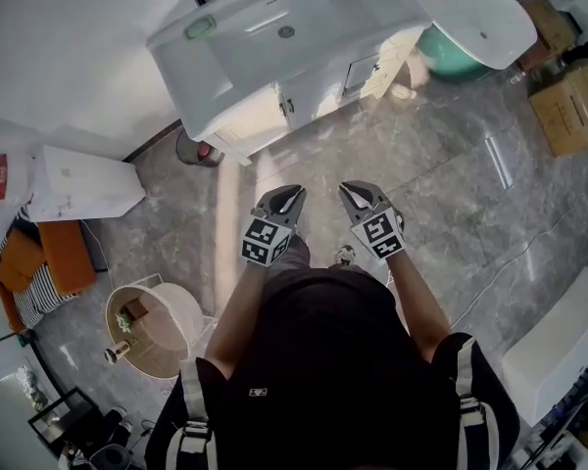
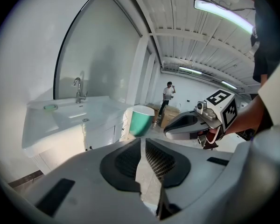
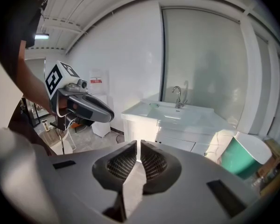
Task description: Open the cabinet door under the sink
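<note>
The person wears a black short-sleeved top (image 1: 323, 360) with a small white mark (image 1: 258, 392) on its front. Over each shoulder goes a light grey strap (image 1: 188, 414) with dark buckles.

The left gripper (image 1: 285, 197) and the right gripper (image 1: 356, 192) look alike. Each has a smooth, rounded grey shell that becomes narrow toward the jaws. Each carries a cube (image 1: 266, 240) with black-and-white square markers. Just beside the cube there is a small round metal part (image 2: 200, 107). On the inner side of the jaws are dark pads (image 2: 124, 160) with a fine mesh pattern. The shell also has dark rectangular slots (image 2: 56, 196) on its upper face.
</note>
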